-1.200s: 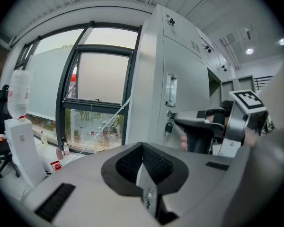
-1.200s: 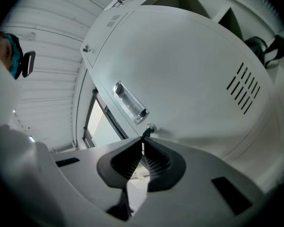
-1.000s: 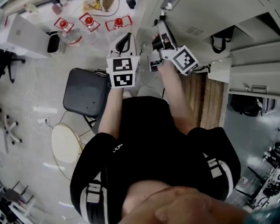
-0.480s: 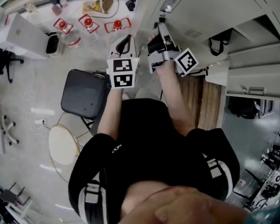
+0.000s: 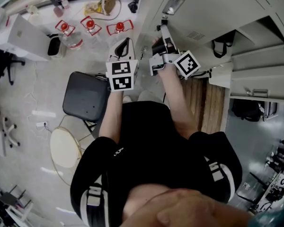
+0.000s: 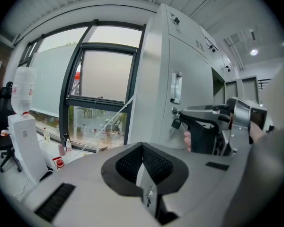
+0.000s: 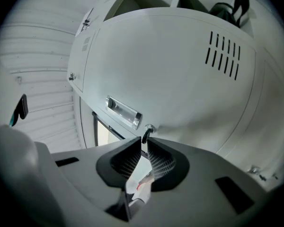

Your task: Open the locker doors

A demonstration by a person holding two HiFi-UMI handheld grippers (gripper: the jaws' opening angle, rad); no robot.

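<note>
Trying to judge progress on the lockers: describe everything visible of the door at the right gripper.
The locker door is a pale grey panel, painted metal by its look, shut in its frame. It carries slanted vent slits, a shiny metal label holder and a small round lock with a dark key in it. The right gripper is closed on that key; a white tag shows between its jaws. Nothing else touches the door.

No legible text anywhere; only coded black-white square markers on left gripper (image 5: 125,41) and right gripper (image 5: 162,27).
</note>
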